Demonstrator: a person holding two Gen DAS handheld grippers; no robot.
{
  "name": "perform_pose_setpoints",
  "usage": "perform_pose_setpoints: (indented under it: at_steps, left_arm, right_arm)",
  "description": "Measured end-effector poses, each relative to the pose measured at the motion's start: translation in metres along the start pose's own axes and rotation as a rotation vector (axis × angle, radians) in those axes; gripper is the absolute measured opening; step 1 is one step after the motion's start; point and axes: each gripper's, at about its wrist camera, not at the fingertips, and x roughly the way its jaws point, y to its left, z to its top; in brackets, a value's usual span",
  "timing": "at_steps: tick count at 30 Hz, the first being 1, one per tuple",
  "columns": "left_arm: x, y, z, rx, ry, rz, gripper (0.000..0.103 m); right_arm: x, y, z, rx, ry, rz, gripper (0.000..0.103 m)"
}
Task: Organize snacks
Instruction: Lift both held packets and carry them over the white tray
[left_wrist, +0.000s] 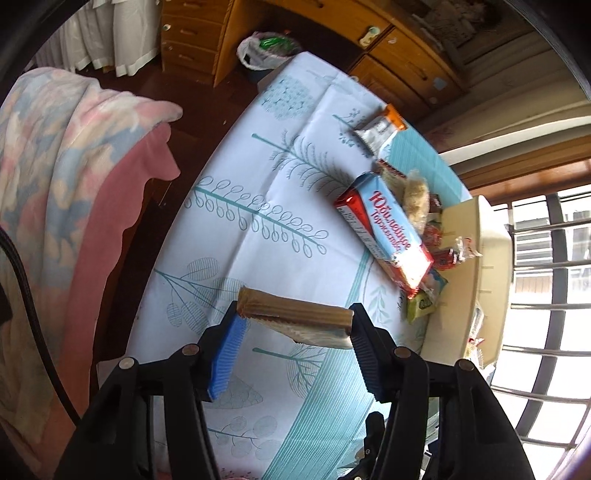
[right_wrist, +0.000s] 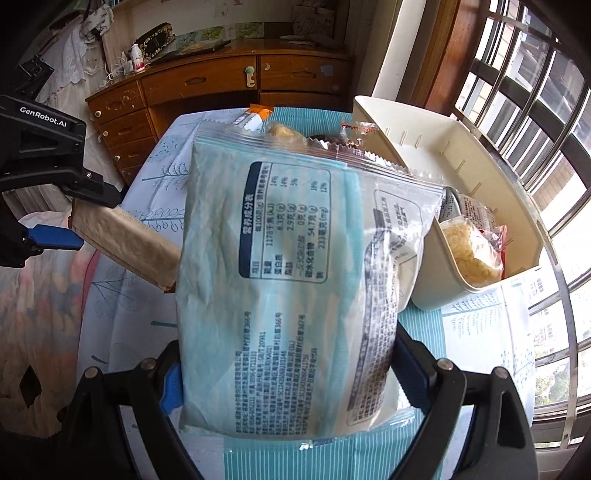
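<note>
The long tan paper-wrapped snack bar (left_wrist: 293, 314) is in the air above the tabletop (left_wrist: 258, 177). The left claw (left_wrist: 293, 325) grips it by its two ends, one finger on each end, so the claw is about half open. From the right wrist view the same bar (right_wrist: 125, 245) sticks out of that claw (right_wrist: 77, 214) on the left side.

The big, flat, light blue plastic snack bag with small black print (right_wrist: 288, 277) is held up too. The right claw (right_wrist: 284, 373) squeezes it from both sides, opened very wide because the bag is wide.

Under them, the tabletop wears a white cloth with blue-green leaf drawings. Near its right edge lies a pile of snacks: a long blue and red biscuit pack (left_wrist: 386, 236), a white and orange packet (left_wrist: 380, 131) and some small red sweets (left_wrist: 439, 243). A cream plastic bin (right_wrist: 476, 206) stands at that edge, close to the window bars (right_wrist: 535, 92), with a clear bag of pale yellow crisps (right_wrist: 472, 254) inside.
</note>
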Motion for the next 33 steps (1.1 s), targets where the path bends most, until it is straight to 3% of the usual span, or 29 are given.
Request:
perform_pose_setpoints:
  at_steps: [4,15,23,33]
  left_arm:
    - [-0.02,0.0,-0.006,0.031,-0.059,-0.095,0.055]
    - [-0.067,-0.026,-0.02,0.177,-0.186,-0.234,0.055]
    - [-0.093,-0.075,-0.031,0.274,-0.287,-0.281,0.055]
    - [-0.099,-0.145,-0.05,0.295,-0.353,-0.312,0.055]
  right_arm:
    - [-0.019,0.001,-0.005,0.011,-0.036,-0.023,0.091]
    - [-0.057,-0.006,-0.007,0.0,-0.14,-0.074,0.091]
    - [-0.071,-0.026,0.0,-0.047,-0.22,-0.1,0.091]
    - [-0.076,-0.077,0.012,-0.131,-0.272,-0.1,0.091]
